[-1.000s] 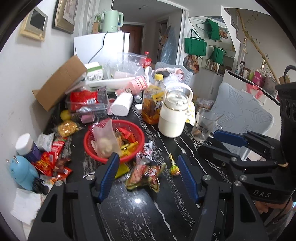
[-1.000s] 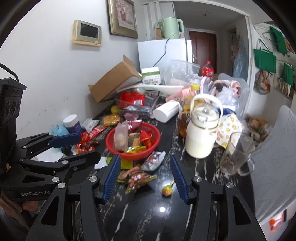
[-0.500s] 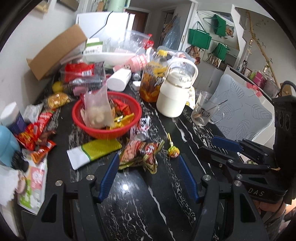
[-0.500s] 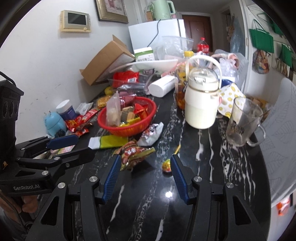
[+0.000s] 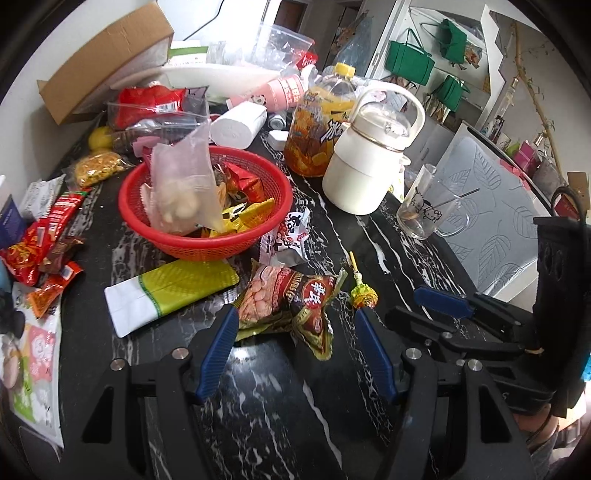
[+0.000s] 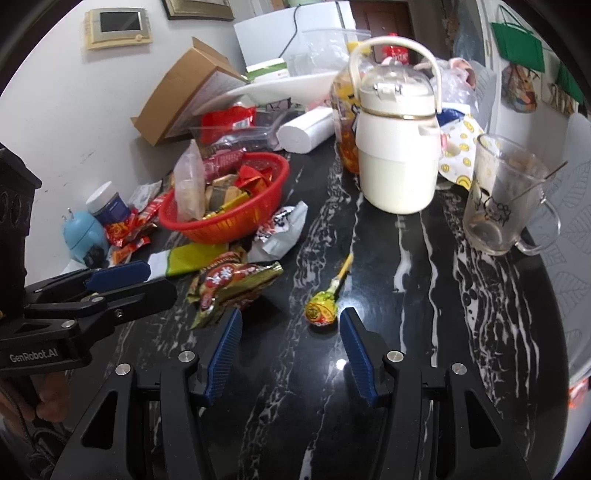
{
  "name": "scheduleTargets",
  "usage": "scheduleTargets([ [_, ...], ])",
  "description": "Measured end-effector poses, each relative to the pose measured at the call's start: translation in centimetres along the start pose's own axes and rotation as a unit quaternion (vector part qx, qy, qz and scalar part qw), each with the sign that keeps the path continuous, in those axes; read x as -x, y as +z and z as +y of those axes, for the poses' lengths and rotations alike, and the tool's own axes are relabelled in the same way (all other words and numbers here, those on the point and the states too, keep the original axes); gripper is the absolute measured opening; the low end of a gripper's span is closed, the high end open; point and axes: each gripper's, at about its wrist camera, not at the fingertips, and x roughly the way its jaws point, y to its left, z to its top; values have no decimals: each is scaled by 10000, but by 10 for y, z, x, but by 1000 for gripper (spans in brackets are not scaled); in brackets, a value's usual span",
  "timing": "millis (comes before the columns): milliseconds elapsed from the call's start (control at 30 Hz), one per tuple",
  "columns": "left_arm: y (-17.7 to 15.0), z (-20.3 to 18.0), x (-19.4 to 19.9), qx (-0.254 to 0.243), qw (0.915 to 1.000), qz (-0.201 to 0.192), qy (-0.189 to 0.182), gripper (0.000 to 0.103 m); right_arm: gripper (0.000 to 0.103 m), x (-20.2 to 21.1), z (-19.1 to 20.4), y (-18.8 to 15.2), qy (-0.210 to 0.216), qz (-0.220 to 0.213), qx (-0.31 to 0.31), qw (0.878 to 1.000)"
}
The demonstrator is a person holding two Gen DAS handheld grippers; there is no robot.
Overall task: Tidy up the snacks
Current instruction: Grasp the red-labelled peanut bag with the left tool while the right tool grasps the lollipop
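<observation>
Hovering over the black marbled desk [image 5: 258,406], left tongs [image 5: 295,321] gape around a peanut snack packet [image 5: 291,299], seemingly not touching it, while right tongs [image 6: 290,325] gape empty just behind a lollipop [image 6: 321,310].

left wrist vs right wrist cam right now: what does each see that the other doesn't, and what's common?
Left wrist only: the corn snack bag beyond the red basket, and a pink-and-green packet at the table's near left edge.

Right wrist only: the blue round gadget, the white-lidded jar and the wall panel.

Both: the basket, peanut snack bag, lollipop, green-and-white packet, cream kettle, glass mug and cardboard box. Each also catches the other gripper: right gripper, left gripper, jaws open, empty.
</observation>
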Motion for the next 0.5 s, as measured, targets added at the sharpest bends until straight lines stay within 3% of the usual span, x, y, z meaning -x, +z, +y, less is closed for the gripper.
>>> scheduleTargets([
  [400, 13, 12, -46, -62, 9990, 442, -87, 64, 55, -41, -19, 4, 28, 392, -133, 9991],
  [500, 14, 14, -54, -36, 9981, 554, -276, 64, 54, -47, -22, 5, 41, 447, -148, 9989],
])
